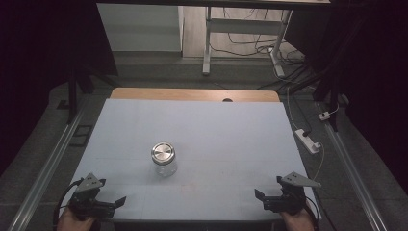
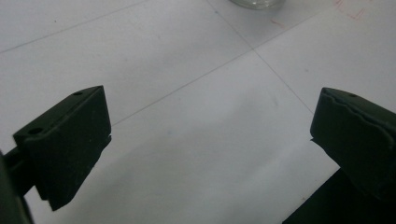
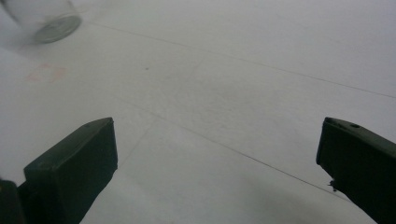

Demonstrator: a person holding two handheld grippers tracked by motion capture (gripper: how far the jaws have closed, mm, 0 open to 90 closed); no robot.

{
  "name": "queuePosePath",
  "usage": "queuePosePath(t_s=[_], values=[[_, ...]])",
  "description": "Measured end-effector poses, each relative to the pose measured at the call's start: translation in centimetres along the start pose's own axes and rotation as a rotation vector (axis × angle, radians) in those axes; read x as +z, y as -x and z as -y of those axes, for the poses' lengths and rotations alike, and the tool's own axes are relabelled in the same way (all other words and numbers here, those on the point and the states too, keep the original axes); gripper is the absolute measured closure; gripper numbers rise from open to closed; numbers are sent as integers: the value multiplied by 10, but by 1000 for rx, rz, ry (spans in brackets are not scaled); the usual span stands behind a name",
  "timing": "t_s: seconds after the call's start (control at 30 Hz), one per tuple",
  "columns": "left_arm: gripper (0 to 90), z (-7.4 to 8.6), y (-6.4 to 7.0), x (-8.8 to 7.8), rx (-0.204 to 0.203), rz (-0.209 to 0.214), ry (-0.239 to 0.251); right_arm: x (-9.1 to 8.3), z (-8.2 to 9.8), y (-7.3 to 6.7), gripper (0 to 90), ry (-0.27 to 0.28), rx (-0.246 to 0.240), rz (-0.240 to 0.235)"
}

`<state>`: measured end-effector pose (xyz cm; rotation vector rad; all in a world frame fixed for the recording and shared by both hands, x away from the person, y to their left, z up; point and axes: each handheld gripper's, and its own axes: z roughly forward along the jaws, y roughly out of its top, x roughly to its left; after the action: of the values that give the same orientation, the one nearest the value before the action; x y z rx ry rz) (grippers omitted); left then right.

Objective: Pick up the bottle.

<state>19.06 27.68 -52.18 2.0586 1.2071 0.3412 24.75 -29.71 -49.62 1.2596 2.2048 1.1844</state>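
Well, both my left gripper and right gripper gape empty at the table's near edge; the glass jar looks slippery, so I'd clasp its body below the lid.

A small clear glass jar stands upright on the white table top, a little left of the middle and nearer the person's side than the far side. A round, shiny silver lid sits on top of it and closes it. In the left gripper view just the bottom edge of the jar peeks in at the top, and in the right gripper view the jar looks blurry in the top left corner.
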Motion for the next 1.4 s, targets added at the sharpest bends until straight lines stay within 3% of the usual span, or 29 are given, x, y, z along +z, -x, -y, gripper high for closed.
queuePosePath(t_s=[0.07,0.17,0.33,0.53,0.87,1.03,1.07,1.4], values=[[0,0,0,-1,-2,19,12,1,-1,0,0,-6,-8,-24],[0,0,-1,0,-2,85,18,2,-1,1,0,-8,-11,-49],[0,0,-1,0,11,88,14,3,-2,1,0,-11,-4,-48],[0,1,-1,0,20,83,17,6,-3,-2,0,-28,-35,-31],[0,0,-2,0,6,55,19,6,-3,-2,0,-29,-36,-32],[0,-2,-3,-1,2,68,38,6,-3,-2,0,-32,-40,-39],[0,-3,-3,0,10,84,41,6,-3,-2,0,-33,-40,-40],[0,-8,-1,3,50,71,58,7,-3,-2,0,-46,-36,-41]])
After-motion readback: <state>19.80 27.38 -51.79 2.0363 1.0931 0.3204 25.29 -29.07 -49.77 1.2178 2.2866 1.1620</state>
